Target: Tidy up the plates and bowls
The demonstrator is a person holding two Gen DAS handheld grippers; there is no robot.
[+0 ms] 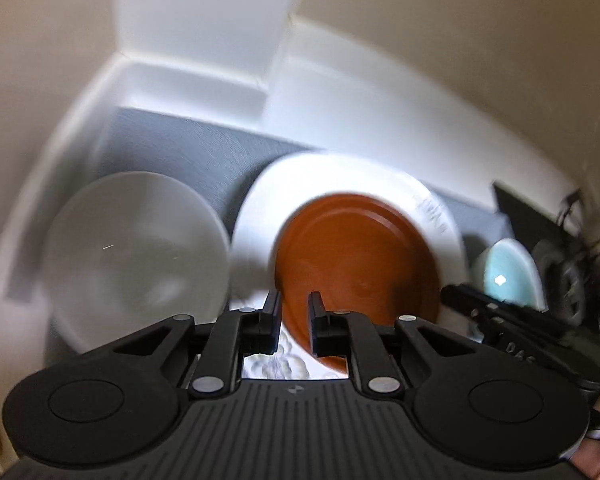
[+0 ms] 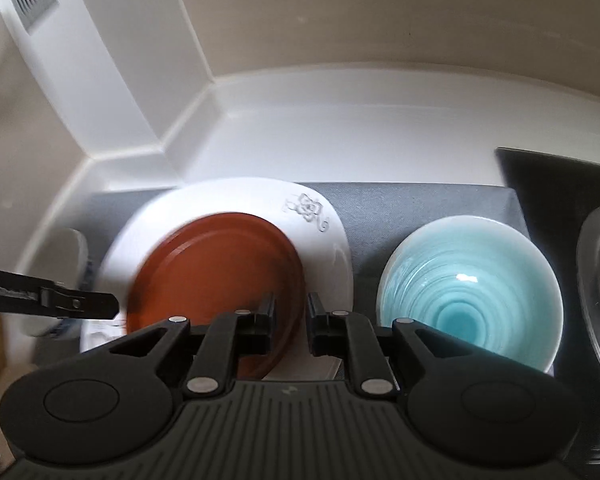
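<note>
Cream wall (image 2: 380, 20), white ledge (image 2: 340, 120), grey mat (image 2: 400, 208)

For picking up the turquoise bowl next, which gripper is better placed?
Probably the right gripper: the turquoise bowl sits just beside its fingers. The left gripper hangs over the brown plate, farther away.

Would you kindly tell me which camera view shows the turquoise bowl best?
The right wrist view: the turquoise bowl shows nearly whole and sharp there. In the left wrist view, only a blurred sliver appears at the right edge.
</note>
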